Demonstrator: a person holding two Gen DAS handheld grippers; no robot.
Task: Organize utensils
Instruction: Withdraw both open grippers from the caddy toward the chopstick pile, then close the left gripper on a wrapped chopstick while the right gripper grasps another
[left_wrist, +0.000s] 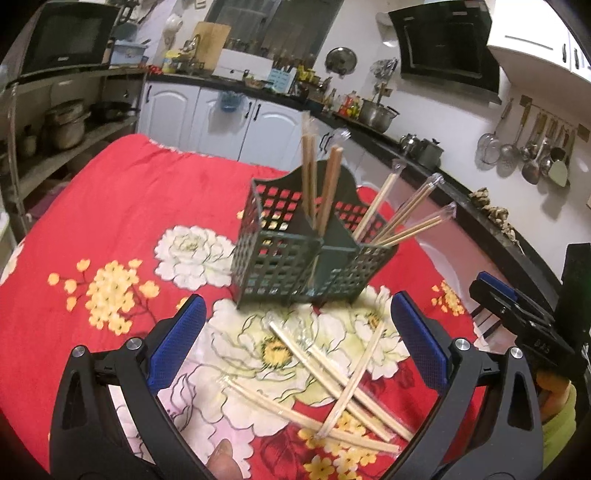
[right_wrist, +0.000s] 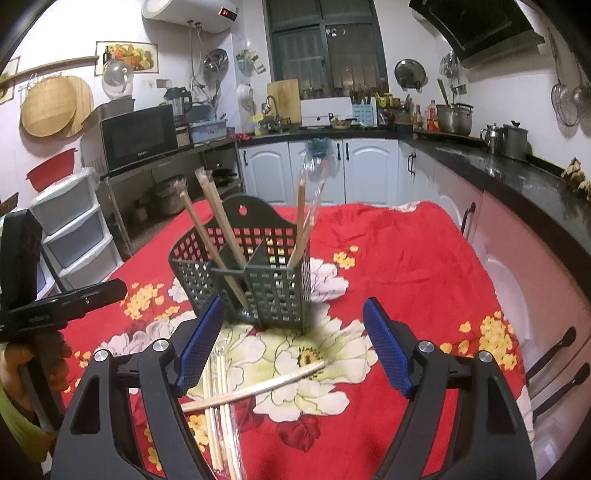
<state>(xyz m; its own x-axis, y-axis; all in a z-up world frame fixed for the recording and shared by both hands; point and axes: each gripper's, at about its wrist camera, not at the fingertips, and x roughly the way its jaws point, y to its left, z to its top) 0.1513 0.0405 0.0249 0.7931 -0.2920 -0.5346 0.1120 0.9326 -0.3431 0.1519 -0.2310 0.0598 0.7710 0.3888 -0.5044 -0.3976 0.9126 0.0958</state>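
A dark green lattice utensil holder (left_wrist: 306, 254) (right_wrist: 258, 273) with two compartments stands on the red floral cloth (left_wrist: 122, 218). Dark brown chopsticks (left_wrist: 309, 173) lean in one compartment, pale wrapped chopsticks (left_wrist: 402, 210) in the other. Several wrapped pale chopsticks (left_wrist: 332, 380) (right_wrist: 255, 387) lie crossed on the cloth in front of the holder. My left gripper (left_wrist: 299, 332) hangs open above them, nothing between its blue pads. My right gripper (right_wrist: 293, 343) is open too, over the cloth just before the holder, and it shows at the right edge of the left wrist view (left_wrist: 517, 317).
Kitchen counters (right_wrist: 498, 166) with pots run along the back and right. A microwave (right_wrist: 140, 136) sits on a shelf at left, with plastic drawers (right_wrist: 74, 236) below. A hand in a yellow-green sleeve (left_wrist: 557, 406) holds the right gripper.
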